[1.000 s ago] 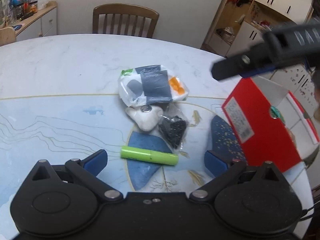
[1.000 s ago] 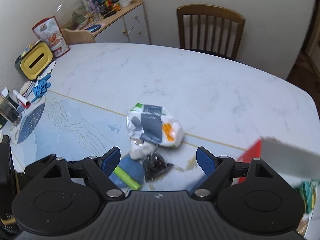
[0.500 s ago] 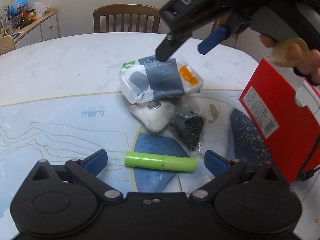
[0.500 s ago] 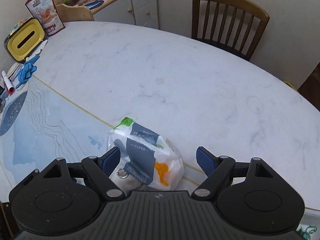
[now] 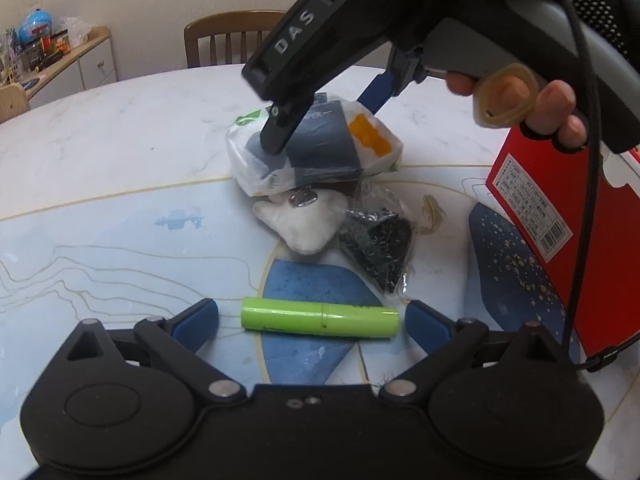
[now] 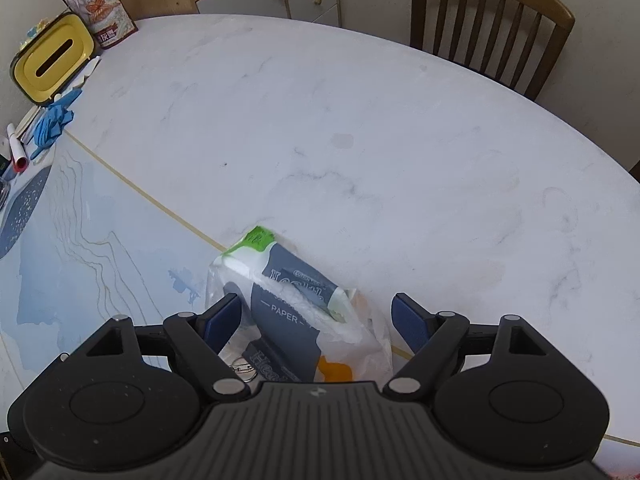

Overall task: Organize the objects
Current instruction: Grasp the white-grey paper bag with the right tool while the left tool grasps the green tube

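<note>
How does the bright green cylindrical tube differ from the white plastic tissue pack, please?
The bright green cylindrical tube is slim, rigid and one colour; the white plastic tissue pack is bulky, crinkled and printed. The tube lies between the open left gripper, the pack between the open right gripper. Both rest on the table.

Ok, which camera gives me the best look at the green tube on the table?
The left wrist view. The green tube lies whole and sharp on the table, crosswise between the open fingers of the left claw. The right wrist view does not show it at all; there the open right claw straddles the tissue pack.
</note>
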Demonstrator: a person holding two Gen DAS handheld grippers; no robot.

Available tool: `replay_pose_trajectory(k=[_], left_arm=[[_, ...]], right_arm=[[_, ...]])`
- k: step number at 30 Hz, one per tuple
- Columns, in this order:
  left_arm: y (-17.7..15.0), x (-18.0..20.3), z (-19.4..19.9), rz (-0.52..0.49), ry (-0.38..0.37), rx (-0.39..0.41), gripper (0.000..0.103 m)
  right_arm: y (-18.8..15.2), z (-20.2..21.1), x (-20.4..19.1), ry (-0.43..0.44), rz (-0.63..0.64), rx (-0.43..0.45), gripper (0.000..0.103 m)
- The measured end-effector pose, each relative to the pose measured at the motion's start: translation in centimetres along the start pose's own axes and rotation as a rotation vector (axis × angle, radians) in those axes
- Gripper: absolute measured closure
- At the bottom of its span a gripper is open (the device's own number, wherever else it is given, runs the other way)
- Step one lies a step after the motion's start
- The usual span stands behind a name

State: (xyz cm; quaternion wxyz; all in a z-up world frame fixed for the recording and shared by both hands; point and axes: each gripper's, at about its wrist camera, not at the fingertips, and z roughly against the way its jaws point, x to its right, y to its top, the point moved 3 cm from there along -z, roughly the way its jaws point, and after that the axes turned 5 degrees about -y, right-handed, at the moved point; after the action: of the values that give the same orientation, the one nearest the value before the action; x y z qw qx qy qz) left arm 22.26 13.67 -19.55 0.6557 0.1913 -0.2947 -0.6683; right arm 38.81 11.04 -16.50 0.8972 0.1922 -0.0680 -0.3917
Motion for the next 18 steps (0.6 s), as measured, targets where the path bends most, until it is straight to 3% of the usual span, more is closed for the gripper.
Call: replay_pose_trajectory(k=[8, 18], left_arm=[[-0.3, 0.5, 0.2, -0.045, 0.038, 0.009, 0.022], [-0.2, 0.3, 0.5, -0.045, 0.049, 0.008, 0.023]], right_arm=[[-0.5, 0.1, 0.3, 0.008, 0.003, -0.002, 0.046], [-0.9, 1.1, 0.0, -0.016, -0.017, 0.023, 0.079]])
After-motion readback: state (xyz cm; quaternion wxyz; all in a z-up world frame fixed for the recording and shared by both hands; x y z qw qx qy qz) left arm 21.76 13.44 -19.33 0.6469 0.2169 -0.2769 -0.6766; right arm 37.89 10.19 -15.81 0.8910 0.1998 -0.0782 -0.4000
